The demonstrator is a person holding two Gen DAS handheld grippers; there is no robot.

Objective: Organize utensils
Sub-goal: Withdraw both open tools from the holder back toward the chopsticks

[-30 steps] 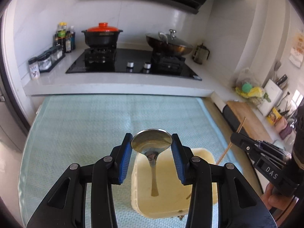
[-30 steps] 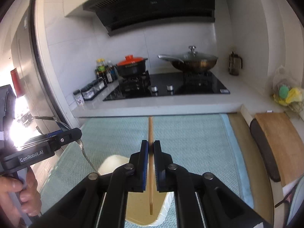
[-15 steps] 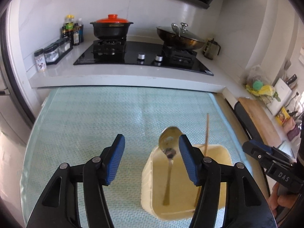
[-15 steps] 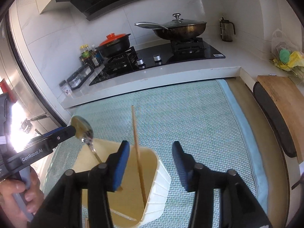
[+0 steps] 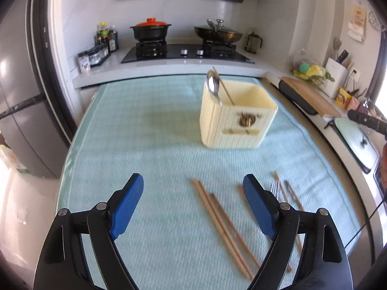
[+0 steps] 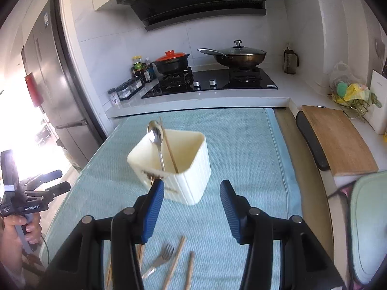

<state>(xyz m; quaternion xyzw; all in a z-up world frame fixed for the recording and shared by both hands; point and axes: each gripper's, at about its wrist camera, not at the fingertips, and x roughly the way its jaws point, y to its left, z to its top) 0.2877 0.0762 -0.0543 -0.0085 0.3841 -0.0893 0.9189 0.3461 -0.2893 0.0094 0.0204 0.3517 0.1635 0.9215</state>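
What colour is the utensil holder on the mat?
Cream, with ribbed sides; the utensil holder shows best in the left wrist view.

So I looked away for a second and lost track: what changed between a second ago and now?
The left gripper let go of the spoon and the right gripper let go of the chopstick; both utensils now stand in the cream holder. Both grippers opened and pulled back from it. The holder stayed on the blue mat; the fork and loose chopsticks now come into view.
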